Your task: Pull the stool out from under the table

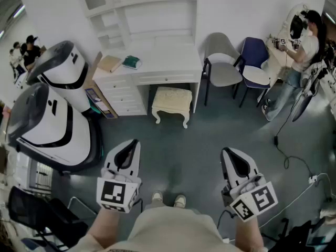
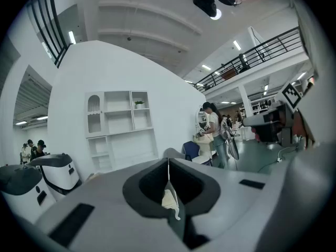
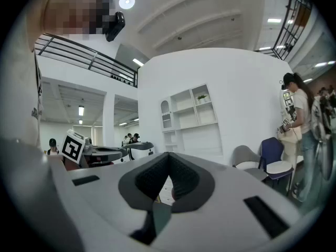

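The left gripper and the right gripper are both hovering with jaws pressed together on nothing, side by side but well apart above the grey floor. Ahead of them, the cream stool is standing partly tucked under the white table, well apart from both grippers.

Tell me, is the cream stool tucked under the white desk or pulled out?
Tucked in: the stool stands in the desk's knee gap, beside its drawers.
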### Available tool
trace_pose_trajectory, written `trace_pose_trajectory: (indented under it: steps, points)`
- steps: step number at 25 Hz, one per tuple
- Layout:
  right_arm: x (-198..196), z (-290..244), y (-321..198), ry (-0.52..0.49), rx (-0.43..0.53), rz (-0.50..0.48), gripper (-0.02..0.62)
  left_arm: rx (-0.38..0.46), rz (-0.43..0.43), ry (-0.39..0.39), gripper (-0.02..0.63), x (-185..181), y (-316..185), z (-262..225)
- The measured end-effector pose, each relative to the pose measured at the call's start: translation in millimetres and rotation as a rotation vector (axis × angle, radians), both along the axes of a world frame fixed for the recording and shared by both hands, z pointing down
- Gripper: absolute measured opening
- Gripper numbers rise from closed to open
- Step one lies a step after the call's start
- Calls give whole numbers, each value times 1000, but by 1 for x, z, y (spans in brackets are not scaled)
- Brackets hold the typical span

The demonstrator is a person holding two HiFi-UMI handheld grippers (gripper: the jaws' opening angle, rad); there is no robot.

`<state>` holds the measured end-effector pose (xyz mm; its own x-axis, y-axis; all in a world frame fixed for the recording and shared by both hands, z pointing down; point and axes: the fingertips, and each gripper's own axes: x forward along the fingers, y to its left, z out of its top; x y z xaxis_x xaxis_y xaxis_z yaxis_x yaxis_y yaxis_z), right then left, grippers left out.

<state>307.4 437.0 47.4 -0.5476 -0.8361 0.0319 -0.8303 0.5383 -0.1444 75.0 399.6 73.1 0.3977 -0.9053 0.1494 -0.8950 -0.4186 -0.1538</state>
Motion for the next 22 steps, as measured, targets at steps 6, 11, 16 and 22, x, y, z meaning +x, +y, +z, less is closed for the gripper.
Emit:
trace_pose_trajectory:
  steps: [6,11,16,22]
  points:
    - [11,3,1,-2,-15,4,21,6,1,-6,25,10,6,-3]
    - [15,3,0,-1,-19,6,21,13,0,-23,25,13,9,-7]
    - [17,11,6,-2,-36,-9,21,11,-3,-21,25,17,15,-6]
    - [35,10,-5,-57,-11,83,92,80,3,94,219,14,11,-19]
